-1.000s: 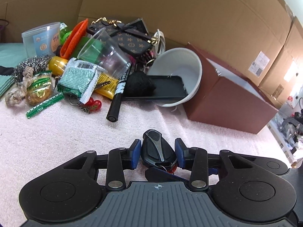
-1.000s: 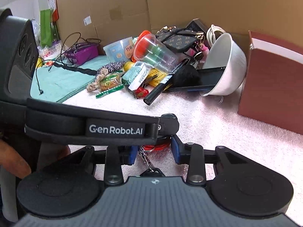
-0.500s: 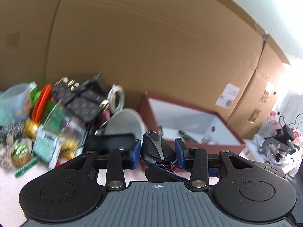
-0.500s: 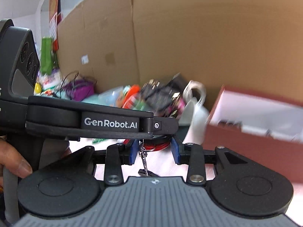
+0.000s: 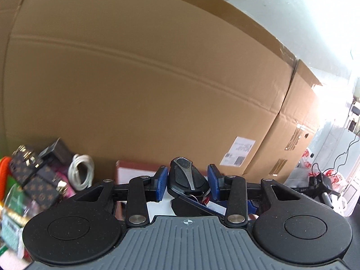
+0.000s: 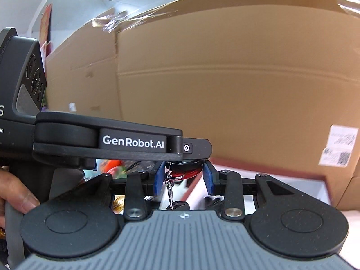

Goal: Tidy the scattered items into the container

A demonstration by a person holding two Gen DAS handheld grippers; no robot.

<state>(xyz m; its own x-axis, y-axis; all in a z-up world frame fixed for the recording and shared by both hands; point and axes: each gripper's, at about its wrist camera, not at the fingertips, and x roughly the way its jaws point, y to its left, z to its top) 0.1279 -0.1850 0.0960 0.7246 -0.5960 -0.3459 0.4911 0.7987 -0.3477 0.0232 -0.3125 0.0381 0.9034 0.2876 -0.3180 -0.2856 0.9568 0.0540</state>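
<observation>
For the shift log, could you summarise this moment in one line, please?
left gripper: shut on key fob | right gripper: open | red box: ahead, below

The left tongs [image 5: 187, 185] hide most of the box [image 5: 135, 171] behind them, and the clutter [image 5: 27, 193] to their left is blurred and cut by the edge. In the right view, the left tool [image 6: 108, 141] covers the key fob above the right tongs [image 6: 183, 180].

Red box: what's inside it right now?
The red box shows a white lining and a few dark items, too blurred to identify. The right gripper and the left gripper, shut on the key fob, cover most of the interior.
</observation>
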